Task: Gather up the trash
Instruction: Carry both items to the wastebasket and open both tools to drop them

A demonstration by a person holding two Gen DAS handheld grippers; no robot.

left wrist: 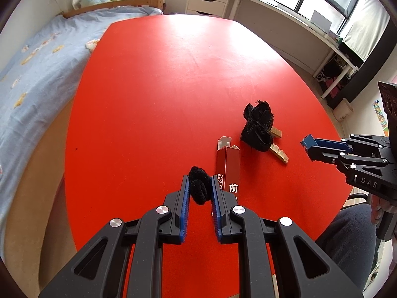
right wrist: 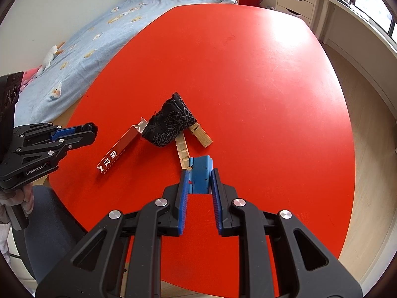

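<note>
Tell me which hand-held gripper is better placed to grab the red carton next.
Neither is free. The left hand-held gripper, nearest the long red carton, clamps a fuzzy black ball; the right hand-held gripper clamps a blue plastic piece.

1. The left black plastic two-finger gripper (left wrist: pixel 200 186) has ribbed blue pads (left wrist: pixel 184 211), round silver pivot screws and cut-out linkage arms.
2. The right black plastic two-finger gripper (right wrist: pixel 198 180) is built the same; "DAS" is printed in white on its side.
3. The left one's side reads "GenRobot.AI".
4. A white-gloved hand (right wrist: pixel 17 196) grips its handle.
</note>
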